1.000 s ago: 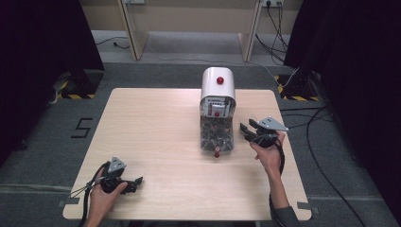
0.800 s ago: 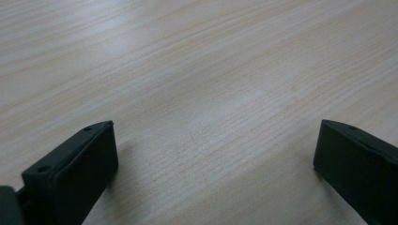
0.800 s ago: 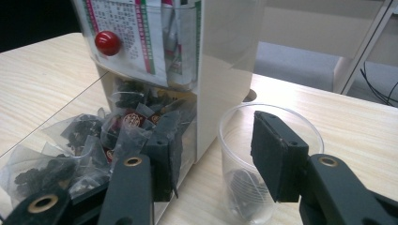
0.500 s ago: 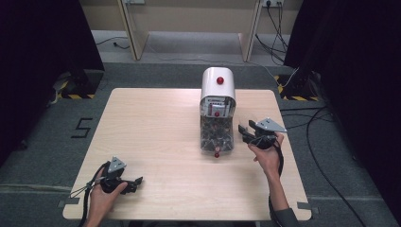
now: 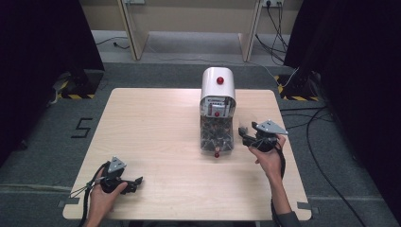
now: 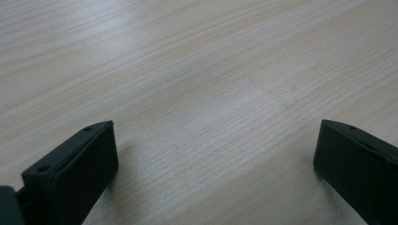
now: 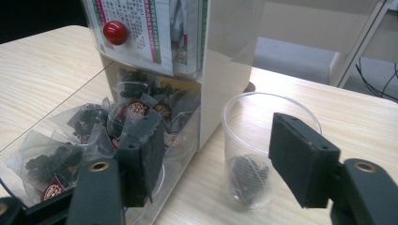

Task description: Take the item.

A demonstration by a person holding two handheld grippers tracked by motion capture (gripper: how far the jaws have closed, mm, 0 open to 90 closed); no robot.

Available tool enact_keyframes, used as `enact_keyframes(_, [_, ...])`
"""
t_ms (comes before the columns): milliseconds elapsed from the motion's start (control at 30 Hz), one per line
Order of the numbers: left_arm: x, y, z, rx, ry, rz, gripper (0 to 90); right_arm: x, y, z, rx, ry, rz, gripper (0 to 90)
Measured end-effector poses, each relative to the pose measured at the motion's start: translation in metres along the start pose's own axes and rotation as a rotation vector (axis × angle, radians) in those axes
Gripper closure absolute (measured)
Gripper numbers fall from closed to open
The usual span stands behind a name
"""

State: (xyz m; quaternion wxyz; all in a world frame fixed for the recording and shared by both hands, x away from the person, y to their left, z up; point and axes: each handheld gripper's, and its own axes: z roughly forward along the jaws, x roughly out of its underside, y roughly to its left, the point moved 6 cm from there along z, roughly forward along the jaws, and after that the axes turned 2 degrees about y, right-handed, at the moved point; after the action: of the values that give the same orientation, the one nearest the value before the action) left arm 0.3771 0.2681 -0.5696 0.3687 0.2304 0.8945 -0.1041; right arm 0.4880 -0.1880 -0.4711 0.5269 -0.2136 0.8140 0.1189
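Two grippers, one dispenser and one clear cup are on or over the wooden table. Nearest the person, close to the table's front left corner, the left hand holds the left gripper low over bare wood; in the left gripper view its two black jaws stand wide apart with nothing but wood grain between them. Toward the right edge, about halfway back, the right hand holds the right gripper, pointing leftward at the dispenser. In the right gripper view the right gripper has its jaws spread apart and holds nothing. One clear plastic cup stands upright on the table just past those jaws, nearer the right-hand jaw, with a single dark tea bag lying in its bottom. The cup stands just beside the dispenser's side wall; whether they touch cannot be told. The white dispenser sits right of the table's centre, reaching toward the back edge, with one red knob on its rounded top and another on its labelled front. Its clear lower bin holds many tea bags, too heaped to count.
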Motion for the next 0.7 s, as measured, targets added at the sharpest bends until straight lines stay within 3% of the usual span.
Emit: enact_keyframes(700, [0.0, 0.0, 0.0, 0.001, 0.0, 0.001, 0.0, 0.0003, 0.0068, -0.0077, -0.012, -0.009, 0.021, 32.8])
